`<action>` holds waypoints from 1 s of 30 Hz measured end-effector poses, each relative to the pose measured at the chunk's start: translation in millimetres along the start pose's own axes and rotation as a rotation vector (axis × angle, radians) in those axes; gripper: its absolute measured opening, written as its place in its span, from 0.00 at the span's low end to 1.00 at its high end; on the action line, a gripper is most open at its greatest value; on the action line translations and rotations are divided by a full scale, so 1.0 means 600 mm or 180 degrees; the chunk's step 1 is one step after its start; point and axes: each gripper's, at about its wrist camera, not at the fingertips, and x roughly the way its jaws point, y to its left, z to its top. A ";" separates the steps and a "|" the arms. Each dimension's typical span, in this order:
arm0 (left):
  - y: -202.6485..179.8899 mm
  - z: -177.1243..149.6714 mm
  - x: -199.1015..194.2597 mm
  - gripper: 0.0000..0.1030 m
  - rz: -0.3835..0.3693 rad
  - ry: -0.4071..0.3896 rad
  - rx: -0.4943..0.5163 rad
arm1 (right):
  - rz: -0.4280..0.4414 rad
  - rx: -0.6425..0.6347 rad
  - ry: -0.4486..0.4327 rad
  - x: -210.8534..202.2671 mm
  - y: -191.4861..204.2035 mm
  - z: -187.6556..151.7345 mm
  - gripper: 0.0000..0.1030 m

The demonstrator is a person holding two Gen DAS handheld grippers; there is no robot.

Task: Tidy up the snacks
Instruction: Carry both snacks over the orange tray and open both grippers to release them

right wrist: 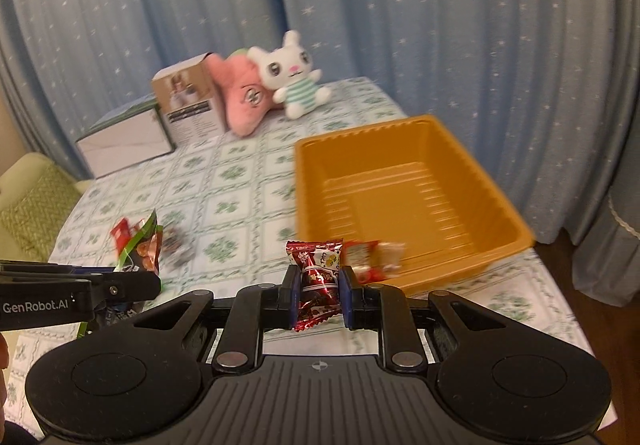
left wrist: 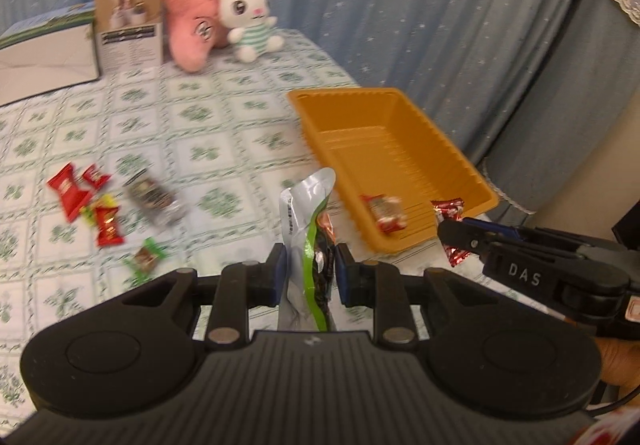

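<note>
The counter (right wrist: 240,181) carries a green-patterned white cloth. The orange tray (right wrist: 404,181) stands on it near the right edge and serves as the landmark here. One red-wrapped candy (right wrist: 372,259) lies inside the tray at its near wall.

Far left of the tray, at the back of the counter, stand a flat white box (right wrist: 128,145), an upright printed carton (right wrist: 188,105), a pink plush (right wrist: 244,101) and a white rabbit plush (right wrist: 296,73), the plushes touching.

Just left of the tray's near corner, the left tongs (left wrist: 310,269) are pinching an upright green and silver snack pouch (left wrist: 308,245), held clear of the cloth. Just before the tray's near wall, the right tongs (right wrist: 319,293) are pinching a dark red candy (right wrist: 318,277), also off the cloth.

Well left of the tray, loose snacks lie on the cloth: a dark clear-wrapped packet (left wrist: 154,201), red packets (left wrist: 70,191), and a small green-wrapped candy (left wrist: 146,259).
</note>
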 end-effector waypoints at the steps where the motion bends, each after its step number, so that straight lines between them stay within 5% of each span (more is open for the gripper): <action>1: -0.008 0.004 0.003 0.22 -0.0013 -0.0004 0.0020 | -0.0017 0.0021 -0.0010 -0.004 -0.009 0.002 0.20; 17: -0.115 0.063 0.072 0.22 -0.0215 0.0028 0.0223 | -0.0192 0.0223 -0.0082 -0.009 -0.115 0.031 0.20; 30: -0.129 0.101 0.159 0.22 -0.0271 0.0148 0.0160 | -0.0255 0.0253 -0.0065 0.039 -0.164 0.068 0.20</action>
